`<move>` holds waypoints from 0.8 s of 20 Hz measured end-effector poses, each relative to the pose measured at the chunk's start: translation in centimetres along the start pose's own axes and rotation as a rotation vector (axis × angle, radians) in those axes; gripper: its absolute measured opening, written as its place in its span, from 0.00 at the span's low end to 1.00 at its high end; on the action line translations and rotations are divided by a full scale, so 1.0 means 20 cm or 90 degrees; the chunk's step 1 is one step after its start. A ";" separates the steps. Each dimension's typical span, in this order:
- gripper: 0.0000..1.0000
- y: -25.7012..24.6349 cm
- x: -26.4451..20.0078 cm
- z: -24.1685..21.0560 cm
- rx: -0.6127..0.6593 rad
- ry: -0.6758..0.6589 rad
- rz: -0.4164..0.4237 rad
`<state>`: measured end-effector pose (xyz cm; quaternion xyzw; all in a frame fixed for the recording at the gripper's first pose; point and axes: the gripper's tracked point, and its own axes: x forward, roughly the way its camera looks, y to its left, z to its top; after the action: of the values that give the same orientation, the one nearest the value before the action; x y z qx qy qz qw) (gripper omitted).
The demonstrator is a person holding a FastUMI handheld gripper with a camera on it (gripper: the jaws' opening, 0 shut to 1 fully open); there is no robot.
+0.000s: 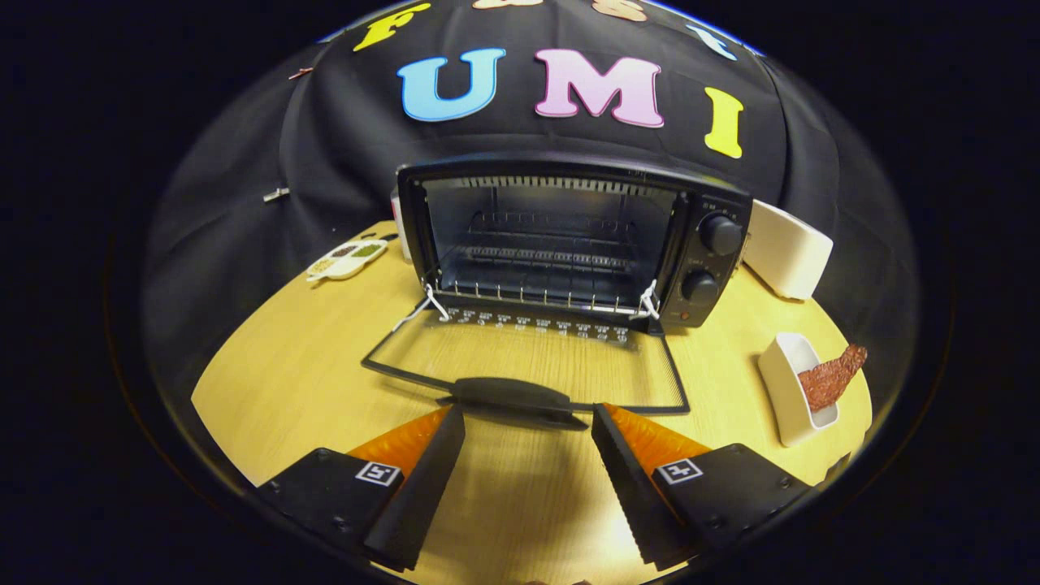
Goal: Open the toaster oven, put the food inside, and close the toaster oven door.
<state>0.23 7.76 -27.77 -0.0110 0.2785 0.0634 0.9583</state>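
the gripper (pixel 528 418) is seen with its fingers (pixel 426 471) spread wide and nothing held between them; bare table (pixel 276 366) shows in the gap. just ahead of the fingertips, and spanning the space between them, lies the handle (pixel 512 398) of the oven door (pixel 528 361). the door is folded fully down and rests flat over the table, its glass pane letting the wood grain be seen through it. whether the fingertips touch the handle cannot be told; they are placed just beside its two ends.

beyond the door stands the oven (pixel 569 236), its cavity open towards the fingers. a wire rack (pixel 544 256) is seen inside, and a second rack edge runs along the front lip of the cavity. two knobs (pixel 719 234) are set one above the other on the panel beyond the right finger.

the food (pixel 829 378), a reddish-brown strip, is propped in a white dish (pixel 784 382) out past the right finger, well apart from the oven and leaning over the dish's far rim. beyond that dish, beside the oven's knob side, a white box (pixel 788 248) is seen.

out beyond the left finger, near the oven's other side, a small divided tray (pixel 345 260) with greenish and brownish contents lies on the table.
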 end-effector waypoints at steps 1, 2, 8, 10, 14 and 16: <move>0.98 0.00 -0.05 0.03 -0.017 -0.010 0.008; 0.98 -0.02 -0.08 0.06 -0.029 -0.019 0.014; 0.98 -0.25 -0.29 0.37 -0.014 -0.086 -0.003; 0.98 -0.37 -0.37 0.47 0.004 -0.104 -0.029; 0.98 -0.63 -0.52 0.65 0.043 -0.140 -0.072; 0.98 -0.76 -0.55 0.71 0.057 -0.150 -0.081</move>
<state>0.50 -7.76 -9.98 0.0218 0.1656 -0.0096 0.9859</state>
